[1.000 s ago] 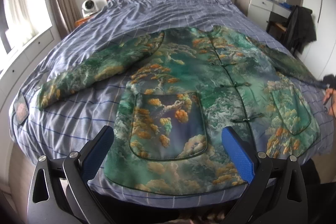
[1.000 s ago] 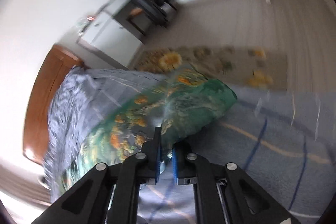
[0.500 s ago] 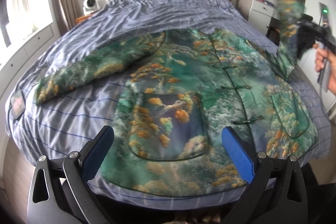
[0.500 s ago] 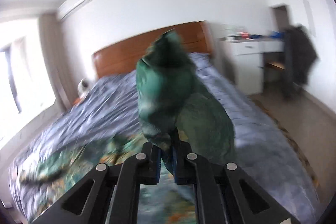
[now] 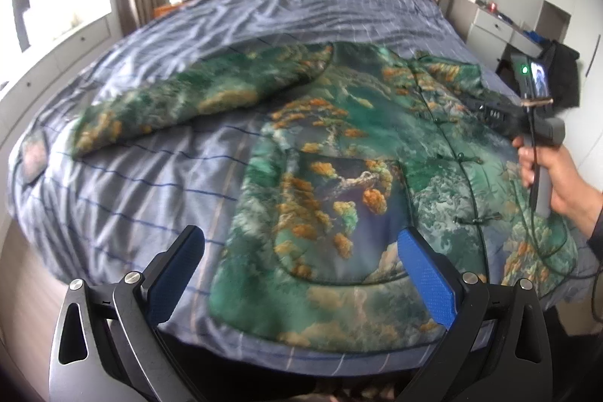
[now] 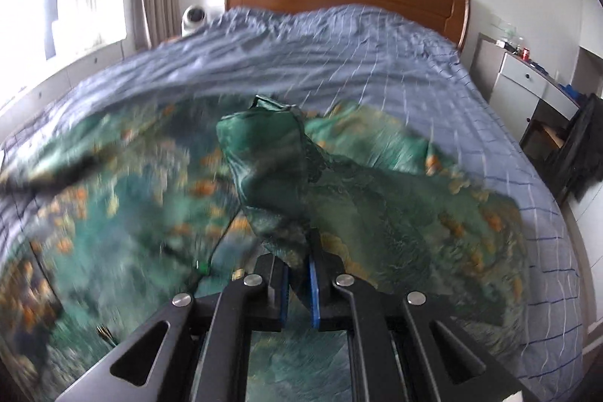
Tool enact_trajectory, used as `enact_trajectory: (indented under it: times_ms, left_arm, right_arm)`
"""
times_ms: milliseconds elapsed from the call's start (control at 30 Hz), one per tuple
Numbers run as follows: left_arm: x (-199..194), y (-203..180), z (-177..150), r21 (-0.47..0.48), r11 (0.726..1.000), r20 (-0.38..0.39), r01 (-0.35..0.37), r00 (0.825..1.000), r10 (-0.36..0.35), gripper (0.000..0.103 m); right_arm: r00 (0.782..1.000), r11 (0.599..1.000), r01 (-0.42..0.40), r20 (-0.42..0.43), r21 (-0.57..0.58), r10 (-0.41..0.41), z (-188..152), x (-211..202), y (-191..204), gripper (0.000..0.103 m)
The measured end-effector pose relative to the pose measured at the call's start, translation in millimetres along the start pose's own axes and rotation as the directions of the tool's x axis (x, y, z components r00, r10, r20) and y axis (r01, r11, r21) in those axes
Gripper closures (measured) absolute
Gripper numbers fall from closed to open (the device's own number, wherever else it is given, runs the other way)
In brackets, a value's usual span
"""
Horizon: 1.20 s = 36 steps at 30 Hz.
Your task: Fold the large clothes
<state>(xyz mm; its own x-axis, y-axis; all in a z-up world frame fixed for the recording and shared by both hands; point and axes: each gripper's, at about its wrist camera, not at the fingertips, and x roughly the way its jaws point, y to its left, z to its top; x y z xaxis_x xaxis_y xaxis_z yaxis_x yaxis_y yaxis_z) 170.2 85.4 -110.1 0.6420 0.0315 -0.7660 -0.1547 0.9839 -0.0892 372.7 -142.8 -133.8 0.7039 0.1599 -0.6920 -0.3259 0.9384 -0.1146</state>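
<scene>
Bedroom, blue-striped bed (image 5: 158, 183): green printed jacket (image 5: 339, 176) spread flat at near edge; right gripper (image 6: 299, 283), clamped on right sleeve (image 6: 271, 157), has swung it from far right over the body, first fold underway; left gripper (image 5: 301, 270) wide apart, idle.

The right gripper (image 6: 299, 283) swings the pinched sleeve (image 6: 271, 168) off the bed's edge, across the jacket (image 5: 377, 183) front.

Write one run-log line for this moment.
right claw: shut on sleeve, over jacket | left claw: open, empty | bed
</scene>
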Motion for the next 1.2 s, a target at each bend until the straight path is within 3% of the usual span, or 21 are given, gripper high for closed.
enact_trajectory:
  times_ms: [100,167,200,333,400,467,500,600,633,667,700,767,800,867,933,1000,1067,1200]
  left_arm:
    - [25,-13,26,0.034,0.995,-0.037,0.095,0.995,-0.094,0.001]
    - [46,-27,51,0.044,0.983,-0.081,0.176,0.982,-0.172,0.001]
    - [54,-33,59,0.043,0.976,-0.099,0.212,0.973,-0.207,0.001]
    - [119,-78,120,0.0,0.915,-0.202,0.403,0.896,-0.395,0.001]
    - [153,-104,144,-0.026,0.894,-0.248,0.447,0.863,-0.439,0.002]
    - [186,-131,162,-0.038,0.892,-0.291,0.45,0.849,-0.441,0.003]
    - [201,-144,168,-0.033,0.897,-0.311,0.442,0.848,-0.429,0.003]
    - [232,-180,174,0.005,0.918,-0.36,0.397,0.857,-0.368,0.022]
    - [239,-192,173,0.027,0.921,-0.385,0.387,0.855,-0.348,0.04]
    - [244,-197,172,0.046,0.924,-0.404,0.379,0.853,-0.33,0.081]
    - [251,-207,172,0.076,0.932,-0.427,0.354,0.857,-0.29,0.092]
    - [251,-218,178,0.118,0.942,-0.407,0.315,0.88,-0.243,0.093]
    - [242,-221,188,0.134,0.941,-0.361,0.31,0.9,-0.245,0.094]
    - [231,-218,201,0.121,0.943,-0.305,0.31,0.915,-0.262,0.093]
    - [228,-210,207,0.092,0.944,-0.281,0.317,0.918,-0.281,0.093]
    - [237,-207,201,0.085,0.947,-0.303,0.31,0.913,-0.272,0.092]
    - [248,-202,187,0.087,0.952,-0.333,0.293,0.909,-0.25,0.092]
    - [256,-202,168,0.104,0.957,-0.324,0.272,0.919,-0.226,0.09]
  right_arm:
    - [0.997,1.0,-0.025,-0.069,-0.013,0.024,-11,11,7,0.079]
    - [0.993,0.998,-0.068,-0.098,-0.018,0.066,-21,10,8,0.05]
    - [0.991,0.996,-0.085,-0.103,-0.017,0.083,-26,6,8,0.046]
    - [0.987,0.989,-0.139,-0.078,0.049,0.143,-43,-32,-5,0.045]
    - [0.987,0.987,-0.146,-0.06,0.07,0.15,-54,-53,-13,0.044]
    - [0.988,0.987,-0.145,-0.045,0.07,0.148,-62,-72,-17,0.044]
    - [0.988,0.987,-0.146,-0.035,0.068,0.148,-67,-84,-22,0.044]
    - [0.989,0.986,-0.143,-0.02,0.085,0.145,-76,-105,-37,0.044]
    - [0.99,0.985,-0.141,-0.012,0.101,0.143,-79,-113,-45,0.044]
    - [0.99,0.984,-0.14,-0.006,0.115,0.142,-80,-117,-52,0.044]
    - [0.991,0.982,-0.134,0.003,0.134,0.135,-80,-121,-62,0.044]
    - [0.993,0.978,-0.115,0.021,0.172,0.113,-79,-122,-83,0.044]
    - [0.995,0.977,-0.102,0.027,0.189,0.099,-78,-122,-94,0.044]
    - [0.997,0.971,-0.068,0.038,0.23,0.061,-72,-116,-119,0.044]
    - [0.998,0.961,-0.037,0.055,0.274,0.023,-62,-107,-147,0.044]
    - [0.999,0.952,-0.014,0.034,0.305,0.004,-44,-79,-174,0.045]
    - [1.0,0.942,-0.016,0.004,0.336,0.016,-27,-45,-197,0.074]
    - [0.999,0.928,-0.016,-0.037,0.371,0.032,-1,12,-218,0.08]
